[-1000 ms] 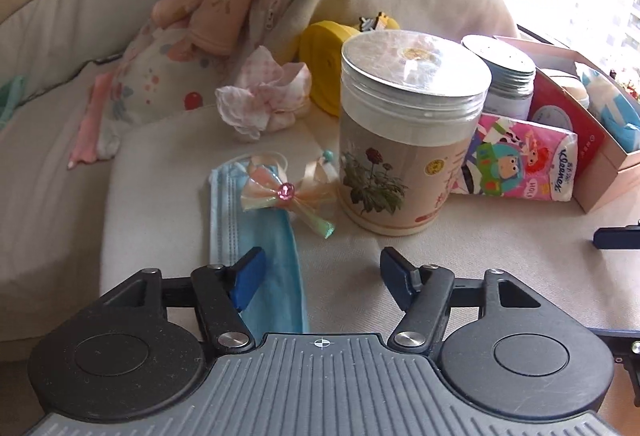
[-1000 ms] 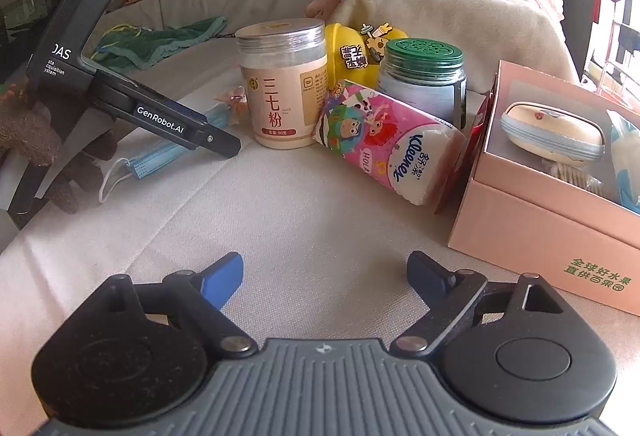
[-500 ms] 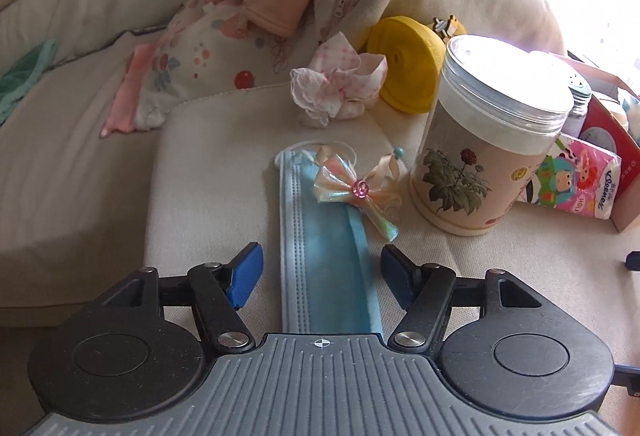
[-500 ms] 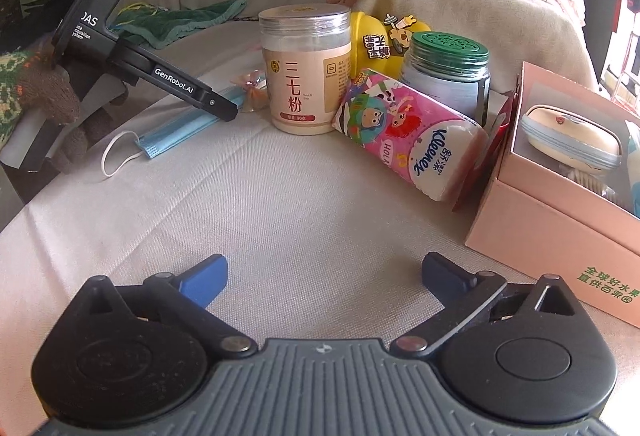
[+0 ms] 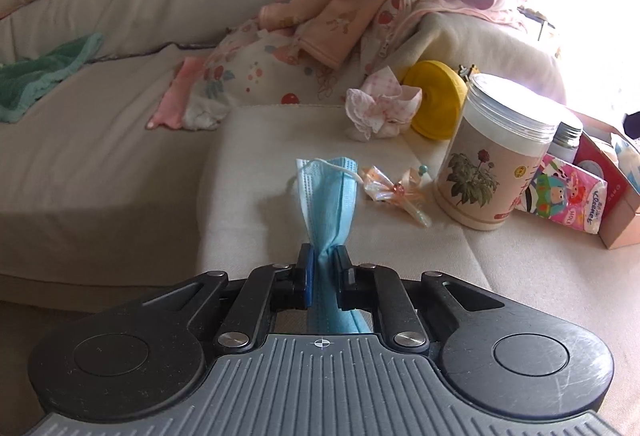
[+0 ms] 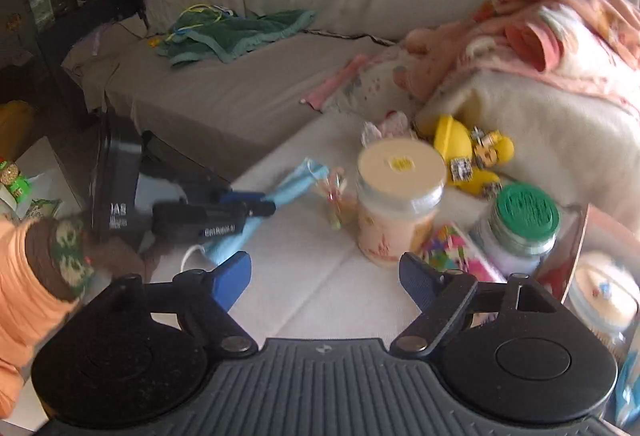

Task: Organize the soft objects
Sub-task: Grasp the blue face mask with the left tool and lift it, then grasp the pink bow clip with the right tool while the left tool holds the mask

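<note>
My left gripper [image 5: 323, 261] is shut on a blue face mask [image 5: 330, 192], pinching it across its middle so the far end stands up off the cream cushion [image 5: 256, 140]. The mask [image 6: 288, 188] and the left gripper [image 6: 256, 205] also show in the right wrist view. A pink ribbon bow [image 5: 394, 192] lies just right of the mask. A crumpled pink cloth [image 5: 380, 108] lies behind it. My right gripper [image 6: 324, 276] is open and empty, raised above the cushion's near part.
A tall flower-printed jar [image 5: 492, 152], a yellow toy [image 5: 434, 104], a tissue pack [image 5: 564, 196] and a pink box [image 5: 616, 204] stand at the right. Pink baby clothes [image 5: 400, 8] drape over a beige cushion. A green towel [image 6: 236, 30] lies on the sofa seat.
My left gripper closed on the blue mask and lifted its middle. My right gripper rose and pulled back, now looking down on the cushion.
</note>
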`<state>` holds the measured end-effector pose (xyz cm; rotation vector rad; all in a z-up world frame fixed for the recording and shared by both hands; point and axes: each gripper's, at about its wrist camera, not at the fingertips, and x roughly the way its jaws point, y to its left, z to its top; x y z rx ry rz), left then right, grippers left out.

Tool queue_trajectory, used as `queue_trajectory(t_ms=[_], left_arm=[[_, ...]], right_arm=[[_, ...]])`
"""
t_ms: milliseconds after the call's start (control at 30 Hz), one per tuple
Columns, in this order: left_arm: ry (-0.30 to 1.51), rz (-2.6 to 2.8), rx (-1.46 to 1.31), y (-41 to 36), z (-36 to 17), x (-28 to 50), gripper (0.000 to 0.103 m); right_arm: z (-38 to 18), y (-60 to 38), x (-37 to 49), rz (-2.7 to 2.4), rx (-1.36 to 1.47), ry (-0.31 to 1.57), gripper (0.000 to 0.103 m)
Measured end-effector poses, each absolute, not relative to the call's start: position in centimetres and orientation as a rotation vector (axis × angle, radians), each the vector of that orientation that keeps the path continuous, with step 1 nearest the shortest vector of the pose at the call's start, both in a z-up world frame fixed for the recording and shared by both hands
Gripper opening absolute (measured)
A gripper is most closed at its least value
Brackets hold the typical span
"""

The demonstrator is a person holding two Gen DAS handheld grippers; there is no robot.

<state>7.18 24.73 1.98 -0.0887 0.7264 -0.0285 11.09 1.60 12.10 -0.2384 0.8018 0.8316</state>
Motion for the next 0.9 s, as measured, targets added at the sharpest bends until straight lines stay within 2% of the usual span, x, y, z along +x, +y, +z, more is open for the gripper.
queue_trajectory(t_ms=[67,100,133,200,400,700,800,900], left_arm=[[0.722,-0.024,-0.126,25.8,2.0,6.6,0.013],[0.717,-0.023,-0.138,26.1,2.0,6.5,0.013],[0.708,-0.025,-0.152,26.5,2.0,6.3,0.013],[0.696,-0.037,-0.166,26.9,2.1,6.1,0.013],[0.675,-0.011,-0.137,27.8,2.1,5.9,0.013],[0.68,-0.024,-0.197,29.0,1.2,6.4,0.013],[0.683,-0.017,-0.198,28.9,1.3,6.8,0.013],[0.683,-0.005,-0.181,28.5,1.9,7.1,0.013]], right_arm=[[13.8,5.8,13.4,0.849,-0.285,0.837,0.082],[14.1,7.4,14.4,0.849,-0.312,0.854,0.076],[14.0,9.5,15.5,0.847,-0.347,0.883,0.062],[13.0,13.6,17.6,0.847,-0.432,0.986,0.043],[7.2,20.2,19.5,0.738,-0.739,1.107,0.04],[2.3,22.5,20.9,0.632,-0.945,1.162,0.04],[2.8,22.0,20.9,0.641,-0.898,1.165,0.014],[4.2,21.2,20.5,0.669,-0.84,1.142,0.007]])
